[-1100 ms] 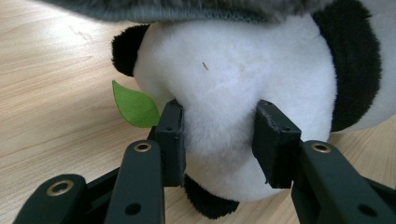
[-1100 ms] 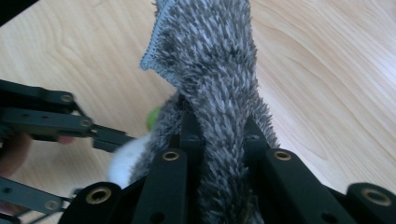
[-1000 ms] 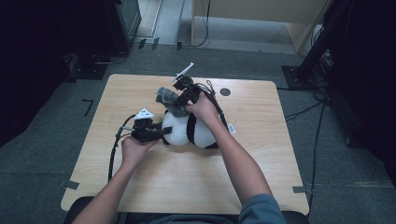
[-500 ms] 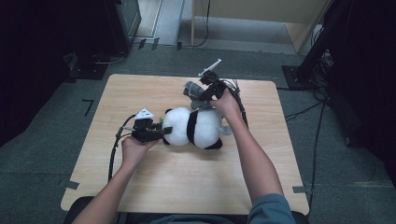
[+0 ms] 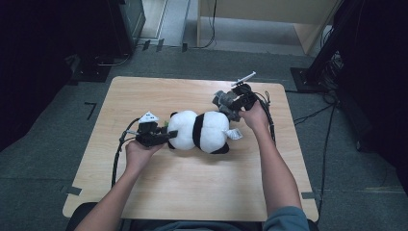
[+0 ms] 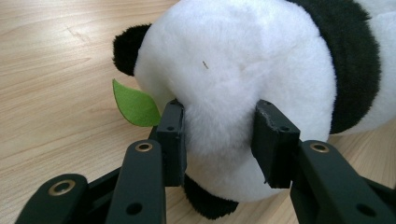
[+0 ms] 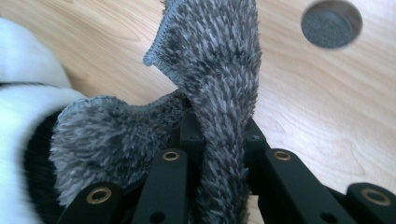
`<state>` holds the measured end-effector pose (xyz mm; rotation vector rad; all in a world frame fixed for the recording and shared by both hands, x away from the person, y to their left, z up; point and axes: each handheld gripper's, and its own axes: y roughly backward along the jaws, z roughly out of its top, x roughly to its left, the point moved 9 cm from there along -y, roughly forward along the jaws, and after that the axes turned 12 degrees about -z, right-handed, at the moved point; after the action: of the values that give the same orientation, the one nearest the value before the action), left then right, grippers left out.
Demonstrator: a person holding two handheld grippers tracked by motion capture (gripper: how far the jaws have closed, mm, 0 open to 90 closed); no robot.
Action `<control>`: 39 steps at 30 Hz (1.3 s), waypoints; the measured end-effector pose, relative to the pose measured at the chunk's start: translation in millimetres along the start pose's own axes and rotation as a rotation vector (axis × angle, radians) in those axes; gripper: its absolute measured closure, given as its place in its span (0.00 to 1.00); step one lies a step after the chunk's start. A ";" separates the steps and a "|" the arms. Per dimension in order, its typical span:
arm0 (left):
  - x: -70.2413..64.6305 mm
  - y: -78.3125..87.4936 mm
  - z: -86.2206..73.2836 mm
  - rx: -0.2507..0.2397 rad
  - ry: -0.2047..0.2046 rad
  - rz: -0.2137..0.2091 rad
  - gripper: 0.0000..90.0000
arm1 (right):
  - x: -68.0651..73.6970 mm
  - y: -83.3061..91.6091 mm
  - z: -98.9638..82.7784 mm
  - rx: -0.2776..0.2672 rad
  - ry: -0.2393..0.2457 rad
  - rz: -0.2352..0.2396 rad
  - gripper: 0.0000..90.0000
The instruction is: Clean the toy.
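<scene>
Left tongs [image 6: 219, 140] squeeze the panda plush [image 5: 199, 131] at its nine o'clock end. Right tongs [image 7: 219, 135] pinch grey fleece cloth [image 7: 219, 70] at two o'clock.

Panda's [image 6: 243, 79] face hidden against the table; grey cloth [image 7: 219, 93] cut off by the frame's edge.

The left gripper [image 5: 166, 137] is a black, blocky hand-held tool with a small pale three-cornered plate on top and a black cable looping from its back; up close its two matte black plastic jaws end in flat rectangular pads [image 6: 173, 140] and carry brass-ringed rivets at the linkage joints. The right gripper [image 5: 227, 111] is likewise black, with a thin white rod sticking out from its top, a black trailing cable and the same brass-ringed pivots on its linkage bars. The person's forearms are bare, with a blue-grey sleeve [image 5: 285, 220] at the right upper arm.
</scene>
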<state>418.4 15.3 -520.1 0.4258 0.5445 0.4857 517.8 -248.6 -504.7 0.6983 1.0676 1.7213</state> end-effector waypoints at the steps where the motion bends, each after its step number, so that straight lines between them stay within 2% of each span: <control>1: 0.0 0.1 0.0 0.001 0.000 0.000 0.66 | -1.9 -2.0 -2.6 0.002 -0.005 -0.002 0.87; 6: 0.4 0.7 -0.7 0.002 0.000 -0.006 0.66 | -9.9 -15.5 -19.0 0.046 0.002 -0.036 0.87; 10: 0.5 0.6 -0.7 0.000 -0.003 -0.004 0.66 | -12.0 -18.6 -27.2 0.051 -0.027 -0.020 0.87; 12: 0.4 0.7 -0.8 0.000 -0.002 -0.004 0.66 | -14.2 -12.3 -23.8 0.024 -0.029 -0.031 0.87; 16: 0.1 0.7 -0.8 -0.002 -0.002 -0.002 0.66 | -13.8 13.1 -9.6 -0.068 -0.056 -0.020 0.87; 18: 0.1 0.6 -0.7 -0.005 -0.001 -0.003 0.66 | -11.2 26.8 -3.6 -0.088 -0.031 -0.035 0.87; 21: 0.2 0.8 -0.8 -0.004 -0.002 -0.003 0.66 | 0.8 50.4 8.0 -0.134 0.016 -0.041 0.87; 26: 0.3 0.8 -0.8 -0.005 -0.005 -0.001 0.66 | 25.1 79.1 22.1 -0.175 0.071 -0.027 0.87; 32: 0.1 0.6 -0.4 -0.009 -0.003 0.000 0.66 | 59.4 101.2 34.4 -0.193 0.111 0.013 0.87; 39: 0.1 0.7 -0.4 -0.007 -0.005 0.001 0.66 | 114.6 113.7 48.7 -0.219 0.169 0.101 0.87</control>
<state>418.0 16.0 -520.0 0.4201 0.5380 0.4875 466.3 -143.7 -383.0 0.4817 0.9517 1.9773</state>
